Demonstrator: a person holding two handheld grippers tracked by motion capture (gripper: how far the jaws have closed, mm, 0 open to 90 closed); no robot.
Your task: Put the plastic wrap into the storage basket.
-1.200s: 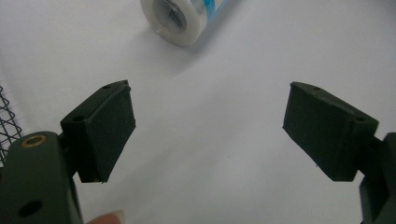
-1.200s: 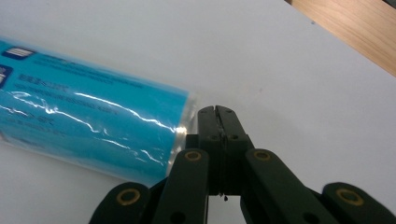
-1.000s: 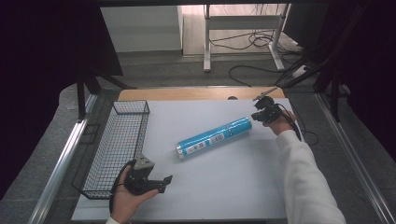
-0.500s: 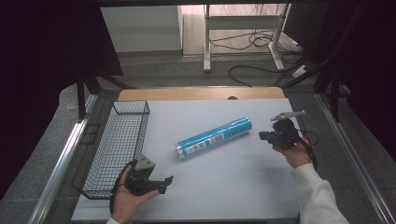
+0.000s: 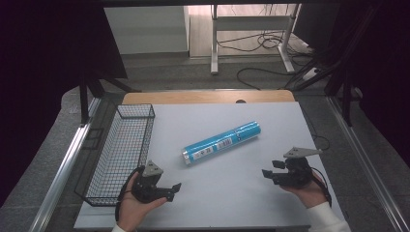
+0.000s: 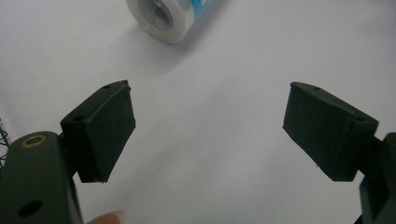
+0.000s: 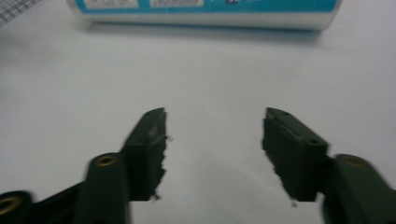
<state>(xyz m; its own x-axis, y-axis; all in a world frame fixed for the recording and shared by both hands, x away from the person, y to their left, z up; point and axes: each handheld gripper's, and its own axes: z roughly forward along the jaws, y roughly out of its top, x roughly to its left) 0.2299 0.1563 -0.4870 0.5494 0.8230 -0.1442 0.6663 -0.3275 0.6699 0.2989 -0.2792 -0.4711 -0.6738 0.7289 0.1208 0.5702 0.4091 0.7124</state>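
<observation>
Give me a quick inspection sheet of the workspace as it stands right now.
Surface: white table top, bare around the items.
Job's things: blue tube lying on its side mid-table; wire basket at the left edge, nothing seen inside.
Clutter: nothing seen.
Grippers: left gripper open, low beside the basket; right gripper open, at the right; both apart from the tube, fingers bare.
Cables: black cable trails from the right gripper; floor cables beyond the table.
Surroundings: metal stand legs, dark curtains.

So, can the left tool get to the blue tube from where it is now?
Probably yes: the left tool is open, and bare table lies between it and the near end of the blue tube.
</observation>
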